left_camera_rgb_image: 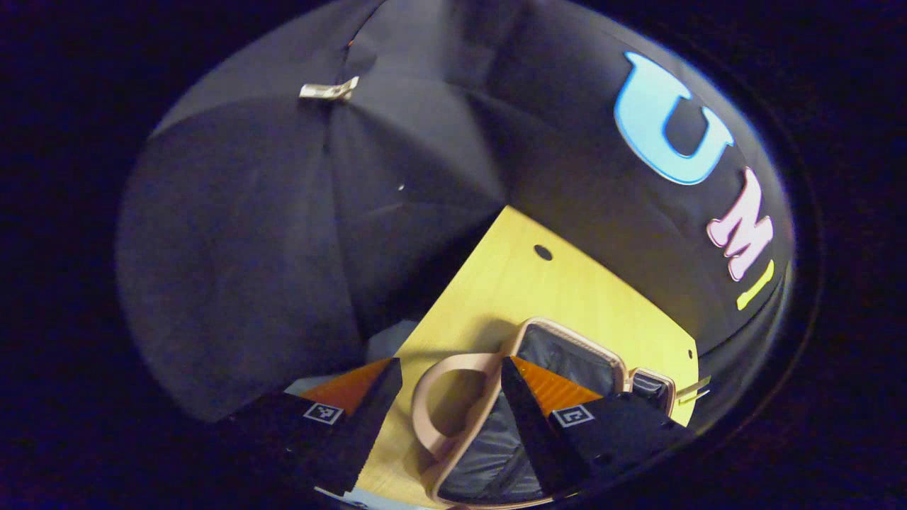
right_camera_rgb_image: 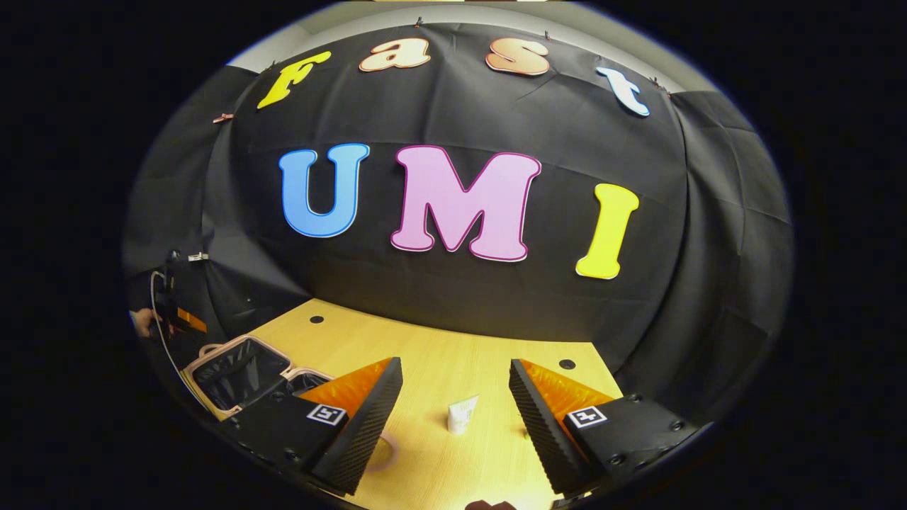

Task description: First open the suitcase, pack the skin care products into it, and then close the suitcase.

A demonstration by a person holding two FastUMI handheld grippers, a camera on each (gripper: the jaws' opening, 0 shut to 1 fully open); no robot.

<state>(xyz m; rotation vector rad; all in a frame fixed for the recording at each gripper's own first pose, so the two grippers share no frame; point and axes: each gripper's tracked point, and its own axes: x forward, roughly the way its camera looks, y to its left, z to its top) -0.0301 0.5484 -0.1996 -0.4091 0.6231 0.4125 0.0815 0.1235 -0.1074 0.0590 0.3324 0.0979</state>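
Smooth wooden table [right_camera_rgb_image: 453, 347], open pink suitcase [left_camera_rgb_image: 567, 354] with grey fabric lining, small white tube [right_camera_rgb_image: 462, 414] upright, both tools [left_camera_rgb_image: 450, 418] [right_camera_rgb_image: 453, 425] spread wide, empty.

A pale pink suitcase [left_camera_rgb_image: 567, 340] lies open, showing a dark grey lining, with a matching pink handle [left_camera_rgb_image: 443, 397]. It rests on a light yellow wood-grain table [right_camera_rgb_image: 425, 354] dotted with small black holes. A small white tube [right_camera_rgb_image: 460, 414] stands on the table. The booth's wall [right_camera_rgb_image: 453, 297] is black cloth.
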